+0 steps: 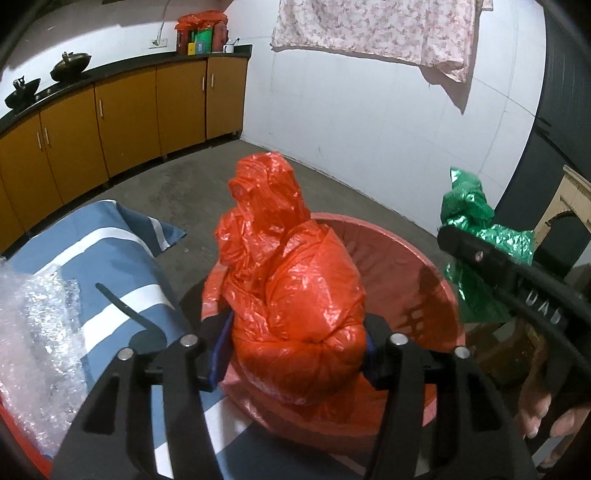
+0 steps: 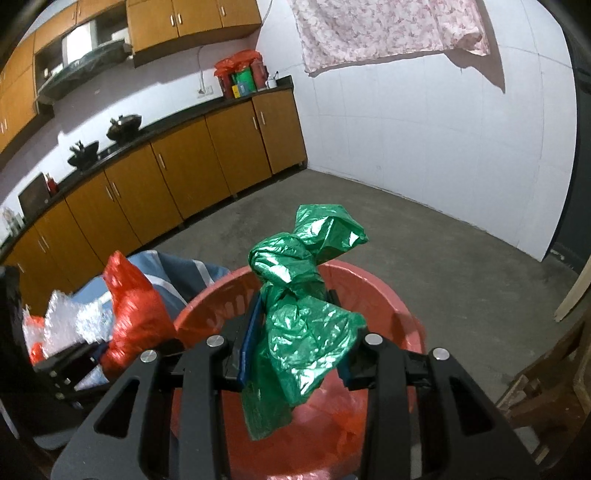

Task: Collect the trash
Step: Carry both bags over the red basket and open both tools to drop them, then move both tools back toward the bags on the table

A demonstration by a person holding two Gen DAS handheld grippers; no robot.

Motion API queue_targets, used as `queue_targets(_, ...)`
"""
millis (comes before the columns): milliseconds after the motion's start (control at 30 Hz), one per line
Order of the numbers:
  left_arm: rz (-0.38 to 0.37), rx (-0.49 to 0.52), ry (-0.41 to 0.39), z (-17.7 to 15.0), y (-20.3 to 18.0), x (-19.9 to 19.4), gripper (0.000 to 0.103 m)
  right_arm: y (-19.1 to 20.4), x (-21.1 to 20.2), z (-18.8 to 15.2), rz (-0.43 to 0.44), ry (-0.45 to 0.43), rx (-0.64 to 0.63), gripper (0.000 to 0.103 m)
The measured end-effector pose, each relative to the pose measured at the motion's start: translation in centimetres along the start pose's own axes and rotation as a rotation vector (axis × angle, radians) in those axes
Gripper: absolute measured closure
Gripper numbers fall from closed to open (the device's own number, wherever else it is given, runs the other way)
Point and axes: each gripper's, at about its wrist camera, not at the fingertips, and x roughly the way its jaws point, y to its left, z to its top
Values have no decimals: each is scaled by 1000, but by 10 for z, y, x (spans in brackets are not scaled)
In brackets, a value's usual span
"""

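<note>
Along the left wall, orange base cabinets (image 1: 122, 110) under a dark counter (image 1: 110, 68); two dark woks (image 1: 70, 66) on it, red bag and boxes (image 1: 201, 33) at the far end; concrete floor (image 2: 424, 258) beyond. Nearer, blue-and-white striped cloth (image 1: 110, 258) with crumpled clear bubble wrap (image 1: 37, 332) lying on it, just left of the basket. Left gripper (image 1: 295, 354): jaws pinching the red plastic bag (image 1: 291, 295) from both sides, blue pads pressed into it; bag bulky and crumpled, top standing upright, held over the left part of the red basket (image 1: 424, 258); cannot tell if its underside touches the basket. In the right wrist view more red film lies on the basket bottom (image 2: 332, 417). Right gripper (image 2: 295, 343): jaws pinching the green plastic bag (image 2: 303, 295) at its middle; twisted top sticks up above the fingers, loose tail hangs down below them over the basket opening, not touching the rim. From the left view the green bag sits to the right of the basket, apart from the red one; bare fingers (image 1: 535, 424) of the holder's hand visible bottom right. Pink floral cloth (image 2: 388, 29) hangs high on the white wall (image 2: 443, 129); wooden furniture (image 2: 535, 387) at far right.
</note>
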Motion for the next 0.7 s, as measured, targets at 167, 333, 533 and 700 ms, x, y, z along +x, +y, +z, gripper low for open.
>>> queue_targets(167,10,-14,18,-7,8,3,35,-9,-6,4,3,-19,29,47)
queue_targets(333,30,-34,10,-10,17,-6,27,-7,-18,3,-31,-53,8,37)
queue_targets(533,76,-83,-44,-18,34,-45,18,2,-37,-3,-81,-96,-40,21)
queue_targets(700,161,-110,-115,-35,50,-101,16,21,-47,-12,-76,-91,-84,18)
